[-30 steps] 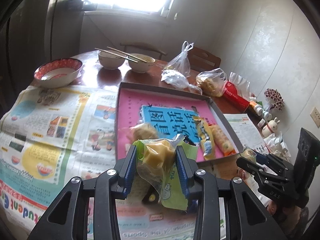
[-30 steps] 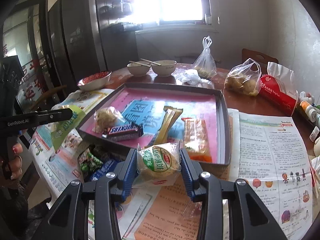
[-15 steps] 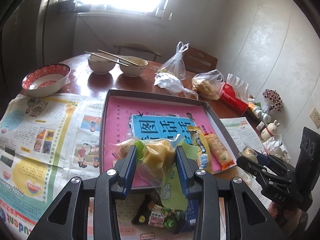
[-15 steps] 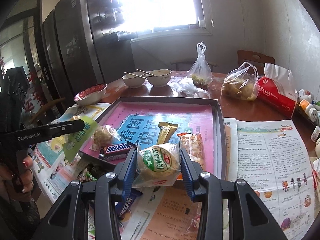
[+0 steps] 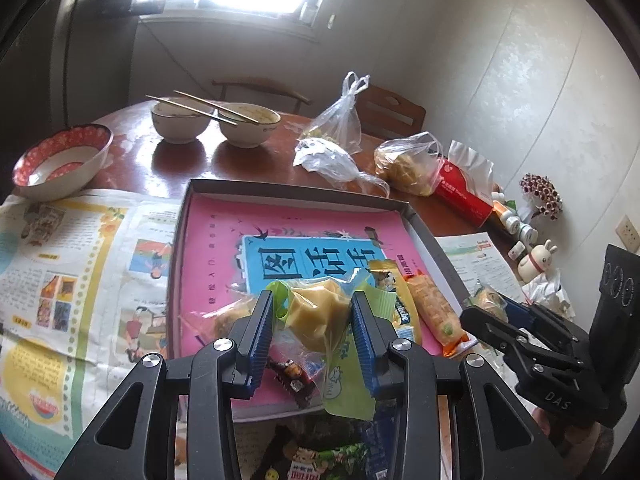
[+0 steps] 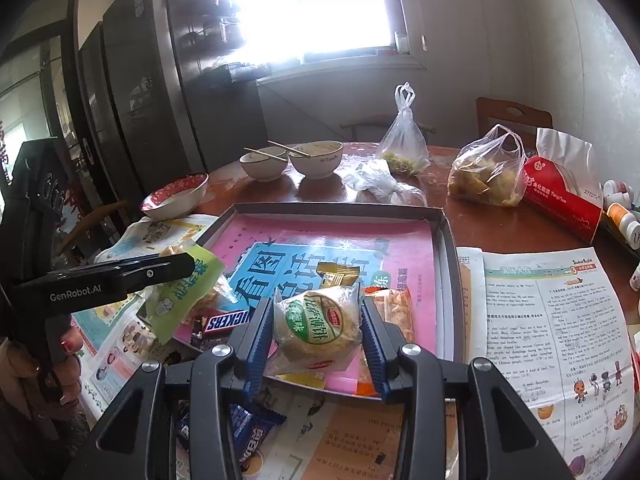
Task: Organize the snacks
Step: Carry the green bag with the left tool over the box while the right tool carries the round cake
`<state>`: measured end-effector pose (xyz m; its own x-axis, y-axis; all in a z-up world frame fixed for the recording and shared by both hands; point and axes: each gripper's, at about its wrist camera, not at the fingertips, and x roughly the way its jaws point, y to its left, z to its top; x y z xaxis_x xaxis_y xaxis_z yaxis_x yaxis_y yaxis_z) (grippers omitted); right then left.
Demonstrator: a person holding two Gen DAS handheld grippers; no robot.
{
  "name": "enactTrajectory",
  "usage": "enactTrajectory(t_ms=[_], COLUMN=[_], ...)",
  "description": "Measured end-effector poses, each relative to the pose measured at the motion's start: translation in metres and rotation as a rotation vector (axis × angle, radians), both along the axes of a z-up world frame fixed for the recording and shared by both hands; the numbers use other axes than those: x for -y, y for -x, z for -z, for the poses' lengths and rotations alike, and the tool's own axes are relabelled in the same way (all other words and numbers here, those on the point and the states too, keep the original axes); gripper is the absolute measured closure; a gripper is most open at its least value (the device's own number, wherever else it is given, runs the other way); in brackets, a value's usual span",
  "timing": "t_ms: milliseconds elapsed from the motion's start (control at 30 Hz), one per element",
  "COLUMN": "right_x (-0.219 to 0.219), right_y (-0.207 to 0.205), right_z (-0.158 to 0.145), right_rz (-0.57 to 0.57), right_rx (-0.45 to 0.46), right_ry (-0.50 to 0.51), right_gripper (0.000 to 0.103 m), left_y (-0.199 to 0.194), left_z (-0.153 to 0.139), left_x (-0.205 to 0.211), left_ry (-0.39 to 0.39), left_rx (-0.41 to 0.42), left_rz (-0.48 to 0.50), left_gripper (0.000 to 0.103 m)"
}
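My left gripper (image 5: pixel 312 308) is shut on a yellow snack in a clear, green-edged wrapper (image 5: pixel 316 312), held over the near edge of the grey tray (image 5: pixel 288 188) with its pink and blue lining. My right gripper (image 6: pixel 316 320) is shut on a round pastry with a green label (image 6: pixel 316 322), also above the tray's (image 6: pixel 340 208) near edge. Inside the tray lie a Snickers bar (image 6: pixel 226 320), a gold packet (image 6: pixel 338 274) and an orange cracker pack (image 6: pixel 394 308). Each view shows the other gripper at its side.
Loose snack packets (image 6: pixel 248 432) lie on newspaper (image 5: pixel 60 264) in front of the tray. Behind it stand two bowls with chopsticks (image 5: pixel 216 120), a red bowl (image 5: pixel 60 160), plastic bags (image 5: pixel 408 160), a red tissue pack (image 6: pixel 560 196) and small bottles (image 5: pixel 516 224).
Both grippers have moved forward with their snacks, from over the newspaper to above the tray's near edge. Neither grip has changed.
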<state>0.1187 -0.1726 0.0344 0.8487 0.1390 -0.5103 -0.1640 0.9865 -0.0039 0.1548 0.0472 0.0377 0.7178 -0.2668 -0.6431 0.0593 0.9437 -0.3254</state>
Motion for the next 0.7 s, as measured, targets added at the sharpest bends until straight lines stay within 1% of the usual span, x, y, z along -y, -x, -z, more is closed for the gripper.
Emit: enactTrajectory(t_ms=[533,700], right_x=[0.000,0.002], right_y=[-0.023,-0.026], right_z=[0.003,0.000], right_rz=[0.054,0.082], right_rx=[-0.054,-0.065], right_ry=[-0.003,-0.014], right_gripper=[0.060,0.060], left_y=[-0.022,-0.023], left_z=[0.010,0.009], left_x=[-0.002,-0.003], left_ry=[-0.009,-0.037], left_rx=[-0.040,-0.047], left_rz=[0.024,0.032], left_gripper=[0.064,0.064])
